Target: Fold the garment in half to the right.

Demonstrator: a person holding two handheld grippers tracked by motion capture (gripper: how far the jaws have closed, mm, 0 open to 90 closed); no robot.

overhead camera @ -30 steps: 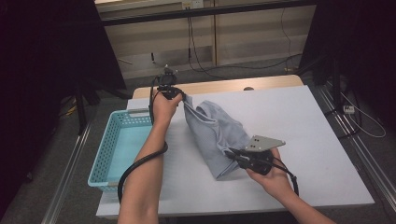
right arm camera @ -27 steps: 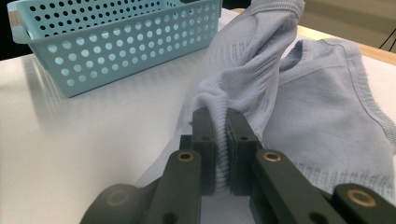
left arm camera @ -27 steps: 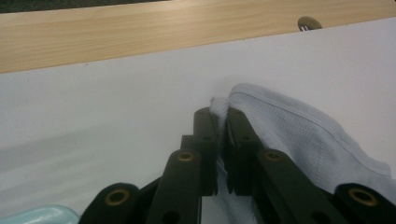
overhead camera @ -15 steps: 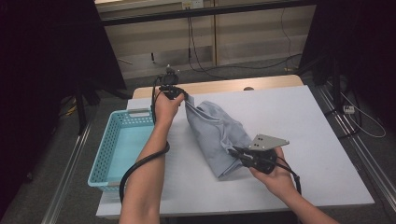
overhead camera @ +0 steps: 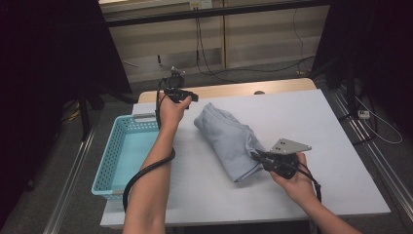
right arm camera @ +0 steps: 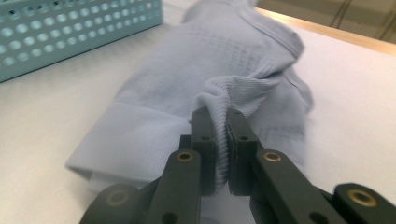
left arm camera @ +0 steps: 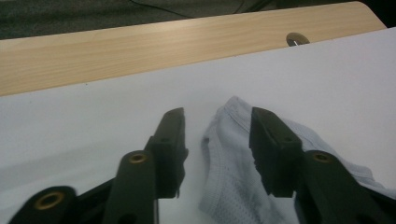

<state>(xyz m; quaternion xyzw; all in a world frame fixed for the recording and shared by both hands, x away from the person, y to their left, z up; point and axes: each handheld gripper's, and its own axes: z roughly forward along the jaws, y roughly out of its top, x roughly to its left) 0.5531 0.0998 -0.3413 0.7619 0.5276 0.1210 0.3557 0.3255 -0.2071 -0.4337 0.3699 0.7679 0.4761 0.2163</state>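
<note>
Your left gripper [overhead camera: 187, 96] is up near the far left corner of the desk [overhead camera: 311, 117]. Its jaws have just been opening, and now they stand apart with nothing pinched; in the left gripper view the end of the grey shirt [left arm camera: 233, 163] lies loose on the desk under them. The shirt [overhead camera: 229, 139] lies bunched in the middle of the desk, running from near that gripper toward the near edge. Your right gripper [overhead camera: 258, 156] has its jaws closed tight on a ribbed fold of the shirt [right arm camera: 219, 100] at the near end.

To do this step well, I think you should keep the right grip firm and low, and lift the left gripper straight up so it does not snag the cloth. Then move the shirt slowly, so the loose end does not drag off the desk. The blue basket [overhead camera: 114, 161] waits beside the left edge.

You cannot see how the shirt is folded underneath, and the basket is partly hidden by your left arm.
</note>
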